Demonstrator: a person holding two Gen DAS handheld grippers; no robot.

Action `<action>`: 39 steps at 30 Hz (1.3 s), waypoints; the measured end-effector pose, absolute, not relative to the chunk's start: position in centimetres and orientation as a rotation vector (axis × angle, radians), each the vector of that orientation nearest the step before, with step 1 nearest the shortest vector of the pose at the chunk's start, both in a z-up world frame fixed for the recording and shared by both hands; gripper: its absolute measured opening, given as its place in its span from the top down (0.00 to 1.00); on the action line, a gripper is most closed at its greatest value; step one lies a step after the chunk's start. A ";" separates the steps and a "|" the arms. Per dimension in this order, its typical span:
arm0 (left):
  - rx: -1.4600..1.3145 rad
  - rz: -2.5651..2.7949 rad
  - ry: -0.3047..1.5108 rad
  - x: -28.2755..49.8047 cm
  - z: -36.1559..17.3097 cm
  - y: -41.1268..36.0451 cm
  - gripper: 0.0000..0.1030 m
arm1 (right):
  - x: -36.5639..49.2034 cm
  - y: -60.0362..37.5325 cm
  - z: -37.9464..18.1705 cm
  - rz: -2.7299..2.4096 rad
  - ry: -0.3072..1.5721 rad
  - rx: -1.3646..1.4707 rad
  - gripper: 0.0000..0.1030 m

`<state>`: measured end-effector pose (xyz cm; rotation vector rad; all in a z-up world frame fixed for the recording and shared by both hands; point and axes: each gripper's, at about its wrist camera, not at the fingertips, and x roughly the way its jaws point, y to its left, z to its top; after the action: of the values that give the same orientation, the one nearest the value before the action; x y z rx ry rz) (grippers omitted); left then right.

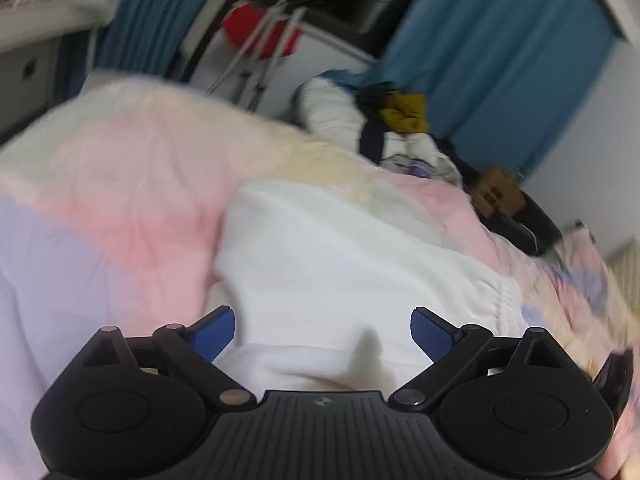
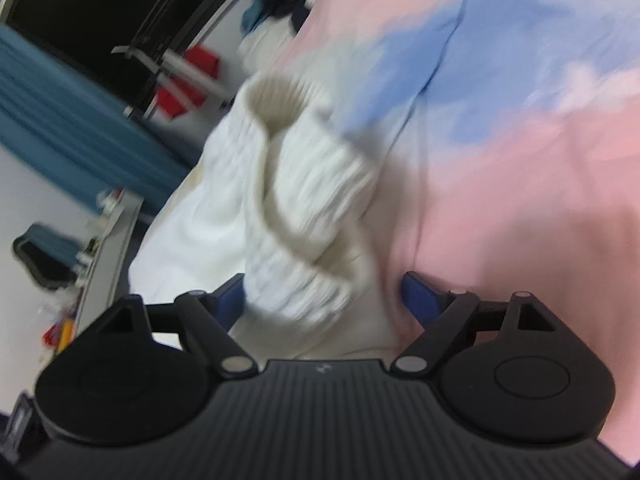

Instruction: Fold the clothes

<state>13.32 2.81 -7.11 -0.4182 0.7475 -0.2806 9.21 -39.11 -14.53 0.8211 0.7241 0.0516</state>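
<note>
The white knitted garment (image 1: 352, 264) lies spread on a soft bedcover in pink, pale blue and cream patches (image 1: 120, 200). In the left wrist view, the left gripper (image 1: 322, 330) hangs over the garment's near edge with its two blue-padded fingers (image 1: 214, 332) spread wide; the white cloth shows in the gap, but neither pad presses on it.

In the right wrist view, the right gripper (image 2: 322, 300) also stands wide open. A ribbed white sleeve with an open cuff (image 2: 280, 108) runs from the cuff down into the gap between the two blue pads. The sleeve lies close by the left-hand pad; motion blur hides whether it touches. The right-hand pad (image 2: 418, 300) sits apart from it, over the pink cover.

Beyond the bed's far edge a heap of clothes, white, black and mustard yellow (image 1: 396, 116), rests against one of two teal curtains (image 1: 500, 60). One red object (image 1: 260, 32) stands behind thin white rods.
</note>
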 end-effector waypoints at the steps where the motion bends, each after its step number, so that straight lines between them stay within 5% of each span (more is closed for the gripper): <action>1: -0.431 -0.270 0.764 13.7 -7.6 3.3 0.07 | 9.1 -38.9 -14.2 0.064 0.710 0.811 0.16; 13: -0.513 -0.236 0.831 15.0 -9.9 5.5 0.07 | 7.3 -37.4 -8.8 0.273 0.547 0.762 0.15; 24: -0.500 -0.253 0.833 14.5 -10.5 5.2 0.07 | 10.9 -37.9 -14.3 0.144 0.712 0.860 0.16; 32: -0.560 -0.266 0.841 15.0 -11.1 5.5 0.08 | 10.3 -35.3 -10.7 0.248 0.556 0.765 0.16; 34: -0.519 -0.274 0.837 15.1 -11.3 4.8 0.08 | 10.9 -35.1 -11.7 0.186 0.599 0.750 0.24; 36: -0.492 -0.275 0.832 15.0 -11.4 4.3 0.17 | 10.9 -34.8 -12.0 0.123 0.624 0.688 0.47; 37: -0.485 -0.269 0.828 14.9 -11.3 4.1 0.19 | 10.7 -34.4 -11.5 0.116 0.615 0.661 0.51; 39: -0.475 -0.257 0.821 14.7 -11.0 3.9 0.36 | 10.1 -33.5 -10.2 0.116 0.583 0.610 0.60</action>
<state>14.68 3.91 -11.05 -0.4753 0.8208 -0.2569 10.13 -33.47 -10.16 0.6098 0.5831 0.1162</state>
